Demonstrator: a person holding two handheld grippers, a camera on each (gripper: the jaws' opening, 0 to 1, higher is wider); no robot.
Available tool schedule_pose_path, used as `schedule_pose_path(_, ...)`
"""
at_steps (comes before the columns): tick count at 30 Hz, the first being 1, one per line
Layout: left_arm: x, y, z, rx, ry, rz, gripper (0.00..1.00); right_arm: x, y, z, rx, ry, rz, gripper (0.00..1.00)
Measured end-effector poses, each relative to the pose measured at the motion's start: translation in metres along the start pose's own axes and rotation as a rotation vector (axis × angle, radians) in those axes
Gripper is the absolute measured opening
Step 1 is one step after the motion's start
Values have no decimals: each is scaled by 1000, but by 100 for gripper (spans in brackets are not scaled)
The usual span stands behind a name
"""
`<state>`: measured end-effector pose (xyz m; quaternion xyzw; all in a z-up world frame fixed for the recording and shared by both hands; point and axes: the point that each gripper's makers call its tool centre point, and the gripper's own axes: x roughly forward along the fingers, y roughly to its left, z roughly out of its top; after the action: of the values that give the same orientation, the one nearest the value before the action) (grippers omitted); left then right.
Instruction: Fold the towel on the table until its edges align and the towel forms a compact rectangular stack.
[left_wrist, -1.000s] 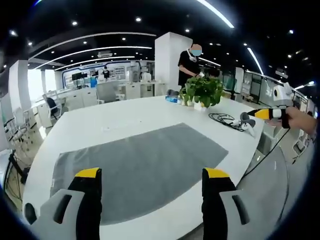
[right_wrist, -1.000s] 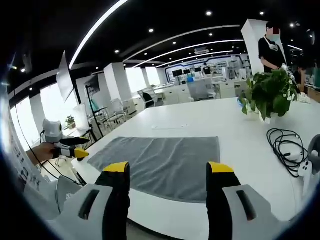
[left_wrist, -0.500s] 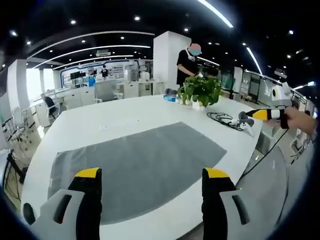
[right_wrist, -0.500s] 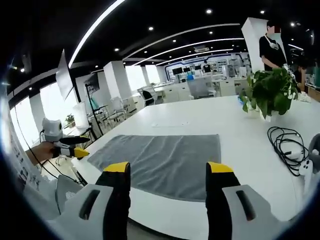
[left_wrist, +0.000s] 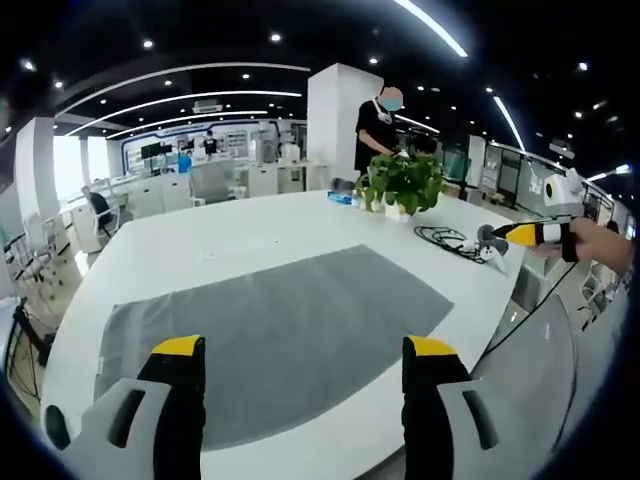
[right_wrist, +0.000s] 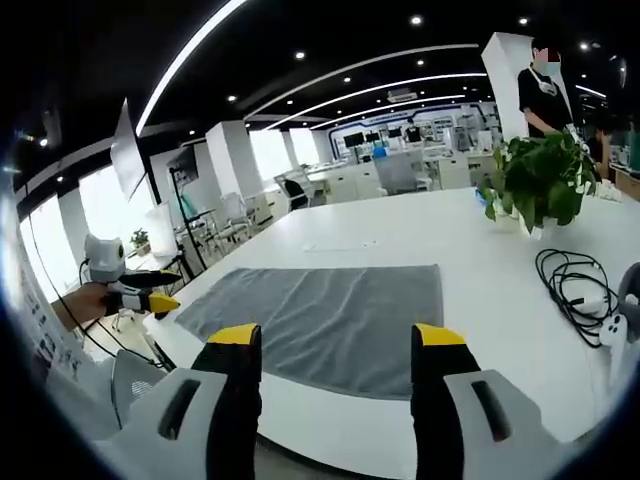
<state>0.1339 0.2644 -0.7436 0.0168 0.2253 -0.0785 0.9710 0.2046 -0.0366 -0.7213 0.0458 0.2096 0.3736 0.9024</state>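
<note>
**Both grippers spread, towel flat and unfolded**

The left gripper (left_wrist: 295, 345) and right gripper (right_wrist: 330, 335) hover with jaws wide apart, holding nothing, above the near table edge. The grey towel (left_wrist: 270, 335) (right_wrist: 325, 312) lies spread flat, its long axis along that edge. The white table (left_wrist: 260, 235) also carries a potted plant (left_wrist: 403, 182) and black cable (right_wrist: 570, 290) in an open-plan office.

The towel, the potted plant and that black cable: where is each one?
towel (left_wrist: 270, 330), left gripper view, middle of the grey cloth.
potted plant (right_wrist: 540, 180), right gripper view, on its leaves.
black cable (right_wrist: 570, 285), right gripper view, on its coils.
</note>
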Motion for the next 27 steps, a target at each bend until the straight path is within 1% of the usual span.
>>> schedule_pose_path(10,1,1,-6,-6,9,-9,83,-1,-1,2,4,-5,-3,60)
schedule_pose_path(18,2,0,-6,-4,7,-16,83,0,-2,2,5,-5,-3,59)
schedule_pose_path(22,4,-5,-5,-1,7,-31,83,0,-6,-1,-9,17,2,59)
schedule_pose_path(27,9,-13,-4,10,15,-52,83,-1,-15,3,-9,9,-10,59)
